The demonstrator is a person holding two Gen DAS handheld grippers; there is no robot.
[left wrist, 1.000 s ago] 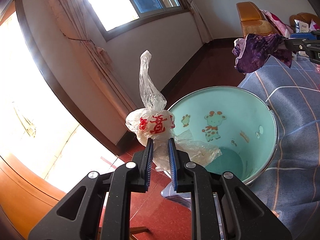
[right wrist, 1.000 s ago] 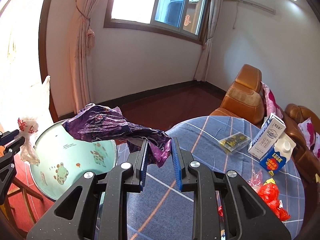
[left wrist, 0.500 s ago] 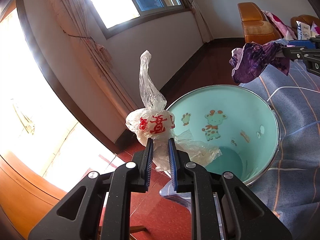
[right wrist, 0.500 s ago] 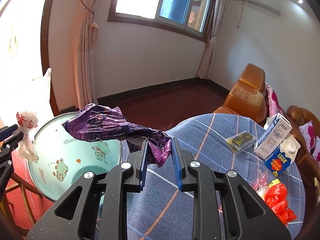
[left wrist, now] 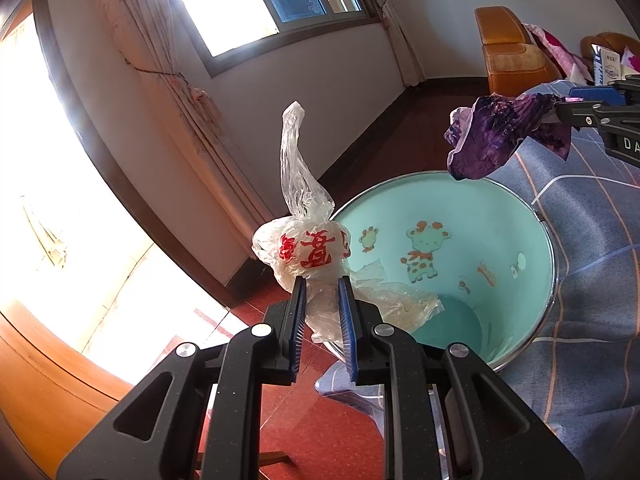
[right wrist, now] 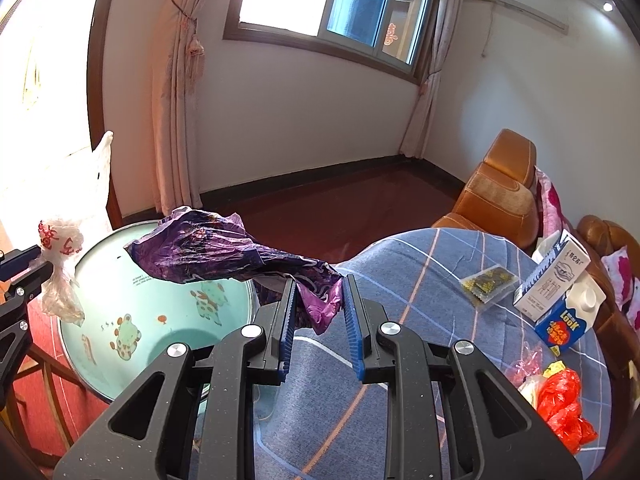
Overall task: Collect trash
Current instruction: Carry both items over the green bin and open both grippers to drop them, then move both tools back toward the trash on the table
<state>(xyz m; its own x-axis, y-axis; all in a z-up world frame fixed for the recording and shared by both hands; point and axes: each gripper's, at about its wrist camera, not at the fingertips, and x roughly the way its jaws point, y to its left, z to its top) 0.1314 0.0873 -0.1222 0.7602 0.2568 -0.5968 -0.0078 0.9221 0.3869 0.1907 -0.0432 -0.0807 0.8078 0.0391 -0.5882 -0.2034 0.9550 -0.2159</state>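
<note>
Sunlight is pouring through the window (right wrist: 340, 8), and a tied-back curtain (right wrist: 176, 92) is hanging beside it. Orange armchairs (right wrist: 500, 196) are sitting against the far wall, with a pink floral cushion (right wrist: 550, 204) lying on one of them. A blue checked cloth (right wrist: 420, 276) is covering the table. The dark red floor (right wrist: 340, 208) is gleaming below, and an air conditioner (right wrist: 532, 4) is hanging high on the wall.
</note>
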